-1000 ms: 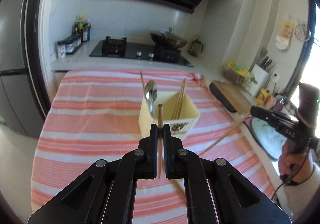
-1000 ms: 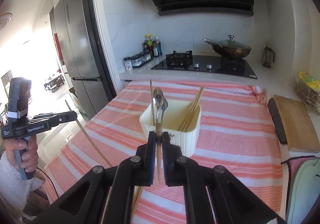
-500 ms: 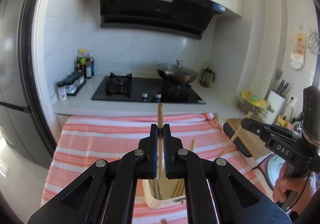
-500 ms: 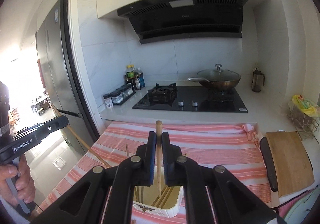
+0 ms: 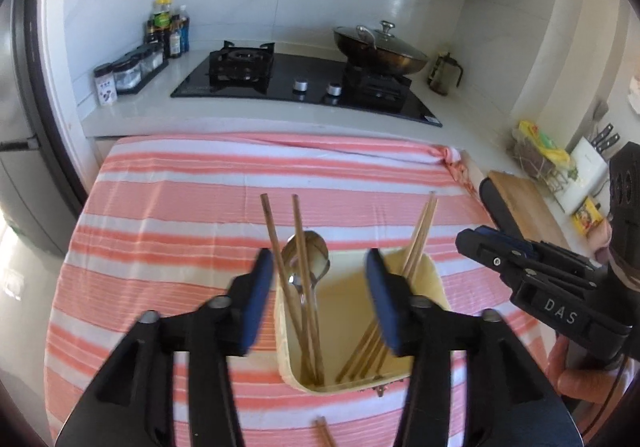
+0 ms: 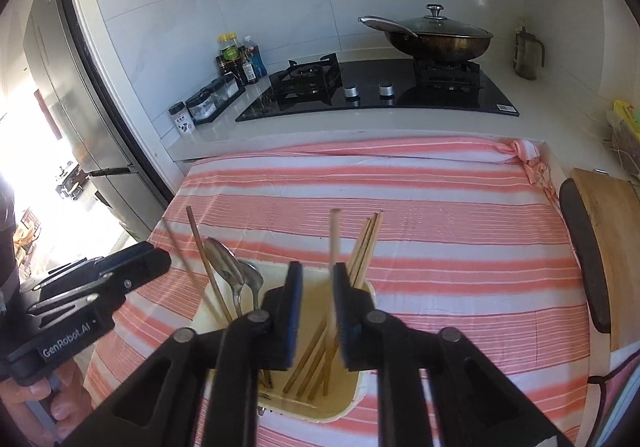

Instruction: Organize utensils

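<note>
While poised over the holder, read from left to right:

Left gripper: black two-finger tool with blue pads, jaws spread wide, nothing between them, directly above the holder's left half.

Holder: cream square plastic utensil box, upright on the pink-and-white striped cloth, under both grippers.

Left corner of holder: two brown wooden chopsticks leaning on the left wall, beside two silver metal spoons, bowls up.

Right corner of holder: bundle of brown chopsticks leaning on the right wall.

Right gripper: matching black tool with blue pads, jaws parted, above the holder's right half.

Between right jaws: pale wooden chopstick, blurred, nearly upright, lower end inside the holder; contact with either pad impossible to tell.

In front of holder: brown stick ends lying on the cloth at the left view's bottom edge.
</note>
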Motion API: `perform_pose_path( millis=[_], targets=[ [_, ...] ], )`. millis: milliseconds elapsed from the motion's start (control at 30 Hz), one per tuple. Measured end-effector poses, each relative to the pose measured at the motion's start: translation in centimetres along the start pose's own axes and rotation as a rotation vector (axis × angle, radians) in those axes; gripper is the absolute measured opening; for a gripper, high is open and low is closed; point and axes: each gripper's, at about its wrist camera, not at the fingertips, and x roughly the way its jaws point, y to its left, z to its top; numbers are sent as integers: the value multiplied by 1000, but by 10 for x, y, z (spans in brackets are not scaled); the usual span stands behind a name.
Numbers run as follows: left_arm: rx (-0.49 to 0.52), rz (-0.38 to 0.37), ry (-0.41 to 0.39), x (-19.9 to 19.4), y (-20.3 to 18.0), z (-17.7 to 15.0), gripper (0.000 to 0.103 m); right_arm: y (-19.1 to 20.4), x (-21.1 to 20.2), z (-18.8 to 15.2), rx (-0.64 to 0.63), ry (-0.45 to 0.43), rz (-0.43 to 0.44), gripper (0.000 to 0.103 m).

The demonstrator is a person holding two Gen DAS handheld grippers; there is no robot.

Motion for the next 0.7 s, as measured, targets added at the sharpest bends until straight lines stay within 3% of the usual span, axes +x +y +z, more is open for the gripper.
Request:
perform_pose_path(
  millis=[33, 67, 133, 267, 367, 467, 600, 700],
  targets=[
    [-1, -11, -32, -11, 2, -3, 73, 2, -8, -1, 0, -32, 5, 47],
    [5, -19, -50, -18, 3, -7, 76, 3, -21, -4, -7, -79, 8, 54],
    [28, -36, -54, -37, 7, -20, 79, 7, -50, -12, -39, -161, 4, 54],
    [105, -24, 1, -64, 14, -75, 94, 11, -97, -58, -130, -203, -38, 72],
    [120, -10, 92, -65, 22, -140, 96, 6, -108, -121, -195, -166, -101, 72],
    [82, 58, 147, -56, 30, -205, 95, -3, -96, -194, -213, -93, -167, 72],
    [43, 138, 123, -42, 38, -255, 95, -20, -68, -267, -131, 41, -187, 72],
    [4, 158, 88, -33, 47, -271, 95, -25, -59, -295, -82, 67, -208, 72]
  ],
)
